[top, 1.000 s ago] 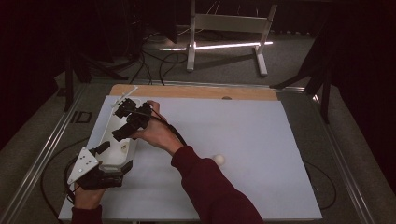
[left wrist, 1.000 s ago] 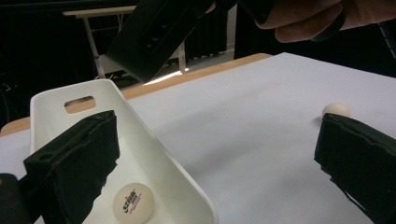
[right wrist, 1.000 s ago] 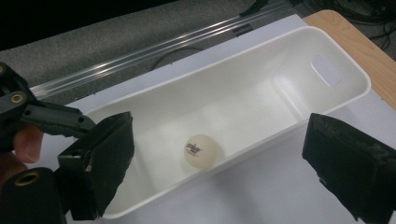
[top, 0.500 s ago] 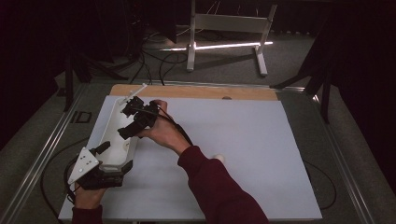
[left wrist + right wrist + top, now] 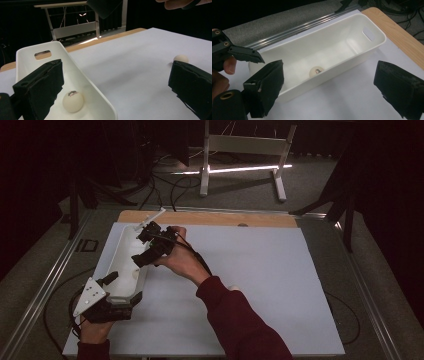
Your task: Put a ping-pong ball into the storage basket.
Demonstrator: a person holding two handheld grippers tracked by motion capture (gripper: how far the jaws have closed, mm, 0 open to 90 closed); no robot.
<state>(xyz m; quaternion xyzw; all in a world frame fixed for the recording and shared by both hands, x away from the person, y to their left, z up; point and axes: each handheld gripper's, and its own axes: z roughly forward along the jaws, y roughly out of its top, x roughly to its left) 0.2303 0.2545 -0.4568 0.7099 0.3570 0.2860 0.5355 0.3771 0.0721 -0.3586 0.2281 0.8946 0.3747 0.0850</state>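
Note:
A long white bin (image 5: pixel 121 251) lies at the table's left. One white ball (image 5: pixel 72 101) rests on its floor, also seen as the ball (image 5: pixel 316 71) in the right gripper view. A second ball (image 5: pixel 233 288) sits on the white table by the person's sleeve; it is the ball (image 5: pixel 180 58) beyond my left gripper's right jaw. My left gripper (image 5: pixel 119 287) is open at the bin's near end, one jaw inside the bin and one outside, the side wall between them. My right gripper (image 5: pixel 143 256) hovers open and empty above the bin (image 5: pixel 362 52).
A wooden strip (image 5: pixel 210 217) runs along the table's far edge, and metal rails (image 5: pixel 50 280) border its sides. A white stand (image 5: pixel 242 150) is on the floor behind. The white table surface (image 5: pixel 260 260) stretches to the right of the bin.
My right gripper has shifted slightly farther along the bin, still open. The left gripper and the bin have stayed put.

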